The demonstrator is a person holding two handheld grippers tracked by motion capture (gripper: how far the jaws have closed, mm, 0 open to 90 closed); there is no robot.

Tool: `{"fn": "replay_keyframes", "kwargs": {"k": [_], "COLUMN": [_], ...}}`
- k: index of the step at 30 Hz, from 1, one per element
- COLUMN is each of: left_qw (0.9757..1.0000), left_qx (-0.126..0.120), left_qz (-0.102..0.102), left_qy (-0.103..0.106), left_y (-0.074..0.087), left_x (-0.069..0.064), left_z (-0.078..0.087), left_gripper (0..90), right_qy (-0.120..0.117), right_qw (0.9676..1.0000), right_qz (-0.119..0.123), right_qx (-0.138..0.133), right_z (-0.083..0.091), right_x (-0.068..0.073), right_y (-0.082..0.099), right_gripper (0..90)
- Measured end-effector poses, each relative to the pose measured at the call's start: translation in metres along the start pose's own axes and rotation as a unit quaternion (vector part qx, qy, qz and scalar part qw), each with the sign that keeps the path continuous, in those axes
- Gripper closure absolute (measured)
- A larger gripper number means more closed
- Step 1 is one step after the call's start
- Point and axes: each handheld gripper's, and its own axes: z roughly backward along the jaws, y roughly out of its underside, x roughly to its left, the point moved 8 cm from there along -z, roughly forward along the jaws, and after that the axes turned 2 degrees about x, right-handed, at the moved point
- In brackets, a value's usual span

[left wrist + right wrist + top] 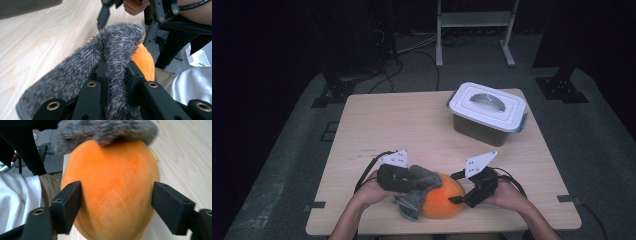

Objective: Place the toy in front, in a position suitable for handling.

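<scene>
**Grey fuzzy cloth on the orange plush ball, both tongs engaged**

At the left of the high view, the left tongs (pixel 408 179) are clamped tight on a grey fuzzy cloth (pixel 414 192). The left gripper view shows the pinch plainly: the two black jaws stand close together with a fold of the pile squeezed between them, and the rest of the cloth (pixel 75 75) spreads away over the orange plush ball (pixel 143 61). The cloth lies against the ball's left side and partly over its top, with a loose end hanging down to the surface (pixel 412 130) near the front edge.

In the middle sits the ball (pixel 442 196) itself, resting on the surface close to the person.

To its right, the right tongs (pixel 462 199) stand wide, one jaw on each flank of the ball (pixel 112 192). In the right gripper view the left jaw is at the plush and the right jaw just beside it; I cannot tell whether they truly press.

Far back on the right stands a lidded grey box (pixel 487 112), well apart from the work and shut.

My reading is that the job is in its middle: the cloth has reached the ball and the ball is steadied, but most of the orange is bare, so the covering or wiping remains to be done.
</scene>
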Motion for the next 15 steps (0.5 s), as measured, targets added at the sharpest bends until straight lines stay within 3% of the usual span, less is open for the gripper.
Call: {"fn": "replay_keyframes", "kwargs": {"k": [2,6,11,15], "left_qw": [1.0,1.0,1.0,0.9999], "left_qx": [-0.002,-0.002,-0.003,-0.01], "left_qz": [0.001,-0.004,-0.003,-0.01], "left_qy": [0.002,0.003,-0.004,-0.009], "left_y": [0.002,0.003,-0.002,-0.015], "left_x": [-0.002,-0.005,0.0,0.003], "left_z": [0.001,0.001,0.003,0.006], "left_gripper": [76.1,76.1,76.2,76.2], "right_qy": [-0.004,-0.022,-0.013,0.013], "right_qw": [0.9997,0.9988,0.9996,0.9999], "right_qz": [-0.024,-0.043,-0.022,0.008], "right_qx": [0.0,0.008,0.009,-0.003], "right_z": [0.0,-0.005,-0.006,-0.003], "right_x": [-0.002,-0.002,-0.003,-0.008], "right_y": [0.001,0.003,0.001,-0.007], "right_gripper": [20.2,19.6,44.4,49.4]}}
